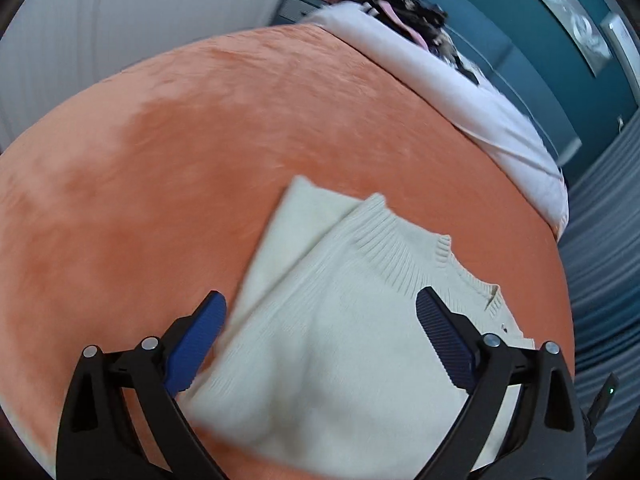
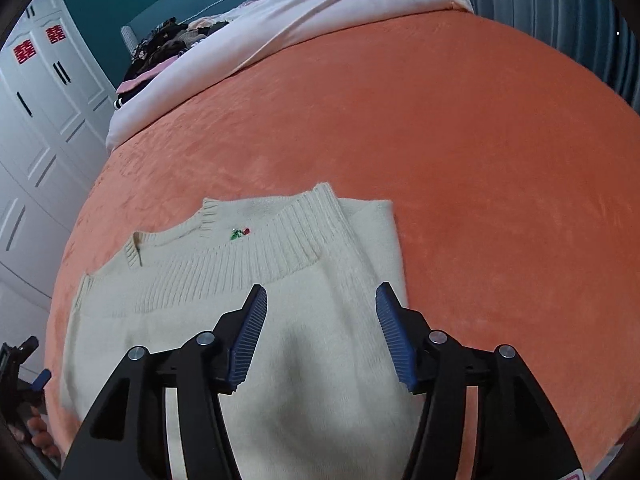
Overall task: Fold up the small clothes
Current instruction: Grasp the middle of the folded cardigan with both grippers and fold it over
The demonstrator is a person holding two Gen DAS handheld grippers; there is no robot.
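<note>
A cream knit sweater [image 1: 320, 320] lies partly folded on the orange bedspread [image 1: 180, 140], its ribbed hem turned up across the body and one side folded under. In the right wrist view the sweater [image 2: 280, 360] shows a small red and green embroidery [image 2: 240, 233] on the ribbing. My left gripper [image 1: 322, 308] is open above the sweater, with nothing between its blue pads [image 1: 200, 344]. My right gripper [image 2: 322, 300] is open above the sweater's right half, empty. The left gripper also shows at the lower left edge of the right wrist view [image 2: 24, 372].
A white duvet [image 2: 280, 28] is bunched at the head of the bed, with a pile of dark clothes [image 2: 168, 44] beside it. White wardrobe doors [image 2: 36, 120] stand at the left. The teal headboard [image 1: 520, 60] and grey curtains [image 1: 608, 240] border the bed.
</note>
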